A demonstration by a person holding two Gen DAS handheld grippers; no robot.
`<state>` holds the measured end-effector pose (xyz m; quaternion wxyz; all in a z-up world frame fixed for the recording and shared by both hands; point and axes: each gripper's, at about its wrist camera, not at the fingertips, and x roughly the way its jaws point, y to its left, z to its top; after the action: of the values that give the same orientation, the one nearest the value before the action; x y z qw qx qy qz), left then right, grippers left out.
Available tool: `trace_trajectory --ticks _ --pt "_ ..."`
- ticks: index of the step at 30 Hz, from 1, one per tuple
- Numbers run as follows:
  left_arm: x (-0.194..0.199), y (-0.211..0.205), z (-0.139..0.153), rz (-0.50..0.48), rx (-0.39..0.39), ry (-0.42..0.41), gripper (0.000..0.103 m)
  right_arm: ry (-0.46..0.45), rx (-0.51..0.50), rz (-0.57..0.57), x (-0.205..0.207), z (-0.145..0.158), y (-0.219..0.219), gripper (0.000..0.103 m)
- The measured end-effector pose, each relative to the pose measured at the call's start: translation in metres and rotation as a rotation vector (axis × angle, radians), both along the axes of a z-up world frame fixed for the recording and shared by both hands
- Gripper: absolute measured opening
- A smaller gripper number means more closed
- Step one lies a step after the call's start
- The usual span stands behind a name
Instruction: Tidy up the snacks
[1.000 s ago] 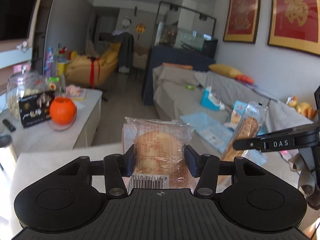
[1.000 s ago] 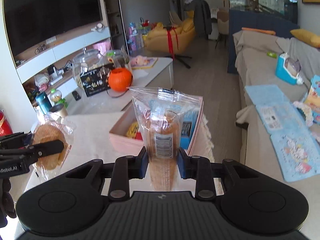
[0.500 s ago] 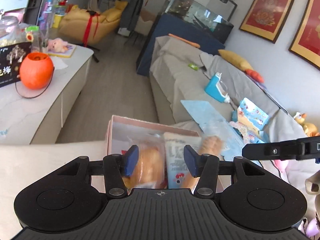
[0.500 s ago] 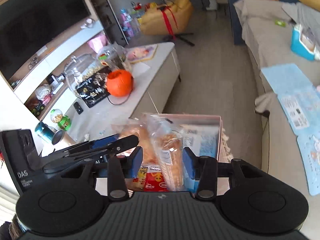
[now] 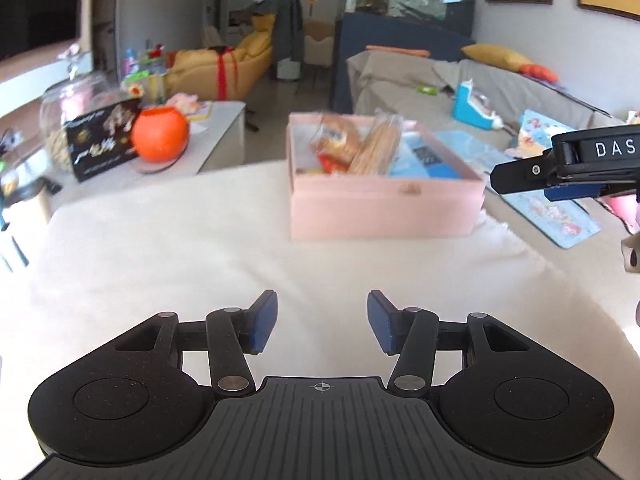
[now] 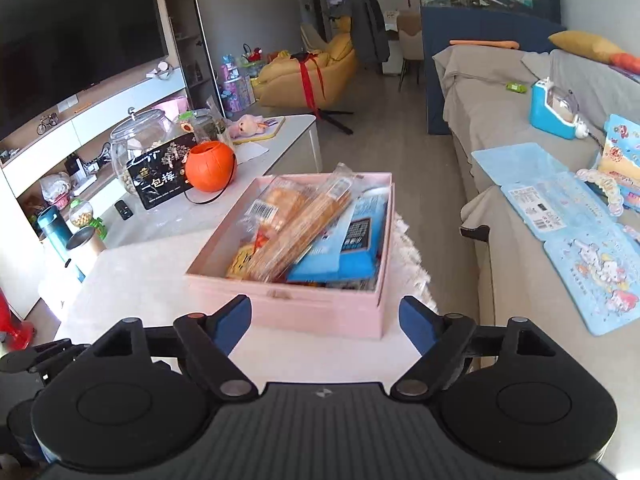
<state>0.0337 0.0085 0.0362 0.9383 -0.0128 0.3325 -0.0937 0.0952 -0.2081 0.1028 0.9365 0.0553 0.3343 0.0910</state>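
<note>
Box: pink box [image 6: 316, 312] on the table [image 5: 160, 248], at 12 o'clock from both grippers.
Snacks: long biscuit pack [image 6: 308, 228] lies in the box, pointing from 7 to 1 o'clock; round bread pack [image 6: 280, 204] left of it, blue pack [image 6: 348, 244] right.
Left gripper [image 5: 322, 322]: wide open, holding nothing.
Right gripper [image 6: 325, 322]: wide open, holding nothing.

My left gripper [image 5: 322, 322] is matte black plastic with blue pads [image 5: 262, 322], silver pivot screws and a ribbed base with a small crosshair mark. My right gripper [image 6: 326, 322] looks the same, and its side carries white letters "DAS".
</note>
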Motion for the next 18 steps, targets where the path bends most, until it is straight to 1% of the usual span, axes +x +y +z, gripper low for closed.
trace_trajectory --ticks 2,3,5,7,9,10,12,13,14,16,18 --pt "-0.016 0.008 -0.016 0.062 -0.039 0.042 0.055 0.012 0.010 -0.016 -0.018 -0.025 0.010 0.085" --pt "-0.023 0.010 -0.022 0.092 -0.041 0.045 0.055 0.033 0.002 -0.014 -0.024 -0.040 0.016 0.085" --pt "-0.034 0.009 -0.028 0.106 -0.025 0.007 0.055 0.067 -0.025 0.018 -0.035 -0.064 0.028 0.085" --pt "-0.035 0.005 -0.030 0.127 -0.013 -0.010 0.055 0.085 -0.081 0.068 -0.042 -0.080 0.040 0.085" --pt "-0.035 0.000 -0.032 0.137 0.013 -0.023 0.056 0.098 -0.123 0.091 -0.046 -0.092 0.047 0.085" --pt "-0.034 -0.009 -0.034 0.138 0.043 -0.031 0.056 0.107 -0.133 0.093 -0.045 -0.096 0.049 0.086" --pt "-0.034 -0.017 -0.034 0.138 0.085 -0.038 0.057 0.078 -0.177 0.083 -0.049 -0.099 0.051 0.088" --pt "-0.033 -0.017 -0.035 0.141 0.082 -0.038 0.057 0.072 -0.194 0.067 -0.049 -0.101 0.051 0.097" --pt "-0.032 -0.017 -0.035 0.145 0.074 -0.037 0.058 0.073 -0.203 0.044 -0.047 -0.102 0.047 0.103" --pt "-0.030 -0.017 -0.035 0.147 0.071 -0.036 0.058 0.072 -0.154 0.024 -0.047 -0.105 0.038 0.103" --pt "-0.031 -0.018 -0.035 0.146 0.078 -0.037 0.058 0.042 -0.172 0.030 -0.049 -0.107 0.039 0.103"
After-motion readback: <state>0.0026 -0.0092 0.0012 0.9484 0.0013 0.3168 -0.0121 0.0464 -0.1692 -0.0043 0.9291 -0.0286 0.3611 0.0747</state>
